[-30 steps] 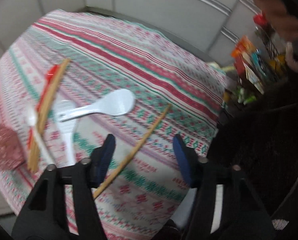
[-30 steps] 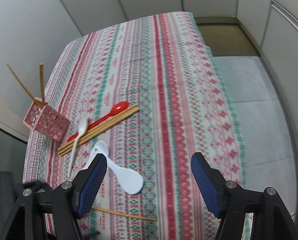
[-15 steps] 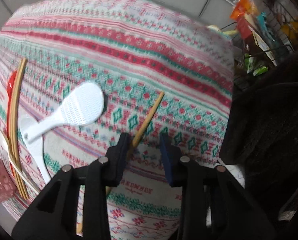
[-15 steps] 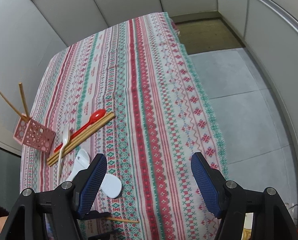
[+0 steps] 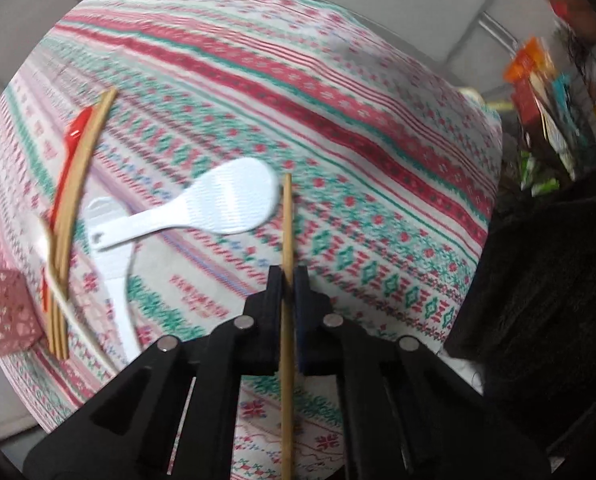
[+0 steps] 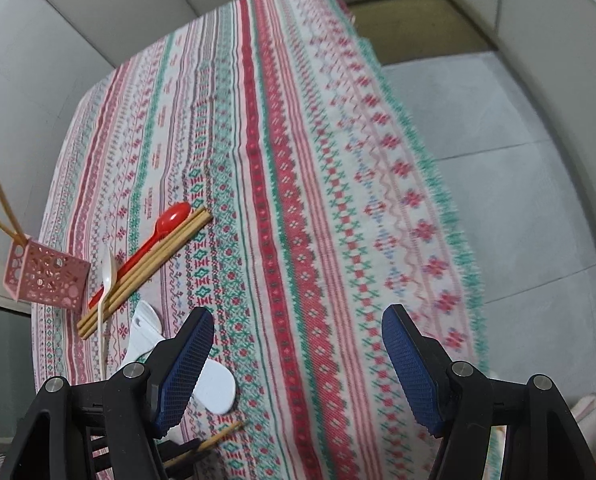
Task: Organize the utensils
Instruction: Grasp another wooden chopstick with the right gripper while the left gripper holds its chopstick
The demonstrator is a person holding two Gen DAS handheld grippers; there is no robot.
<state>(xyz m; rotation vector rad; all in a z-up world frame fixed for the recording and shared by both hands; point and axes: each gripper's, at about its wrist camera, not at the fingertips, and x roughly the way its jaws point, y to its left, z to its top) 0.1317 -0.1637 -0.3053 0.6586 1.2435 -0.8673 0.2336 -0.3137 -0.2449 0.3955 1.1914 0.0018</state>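
Gripping one chopstick [image 5: 287, 240], left gripper [image 5: 288, 280] clamped on it; right gripper [image 6: 298, 356] wide open, holding nothing; next likely calls for carrying it to basket [image 6: 46, 276]

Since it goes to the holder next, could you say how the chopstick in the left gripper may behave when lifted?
The chopstick looks thin and stiff, probably light. The left gripper pinches it mid-length, so it might pivot.

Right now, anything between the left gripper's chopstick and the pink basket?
The left gripper is shut on the chopstick. Between it and the basket lie two white paddles, a red spoon, a white spoon and more chopsticks, all flat on the cloth. Carried above them, nothing blocks.
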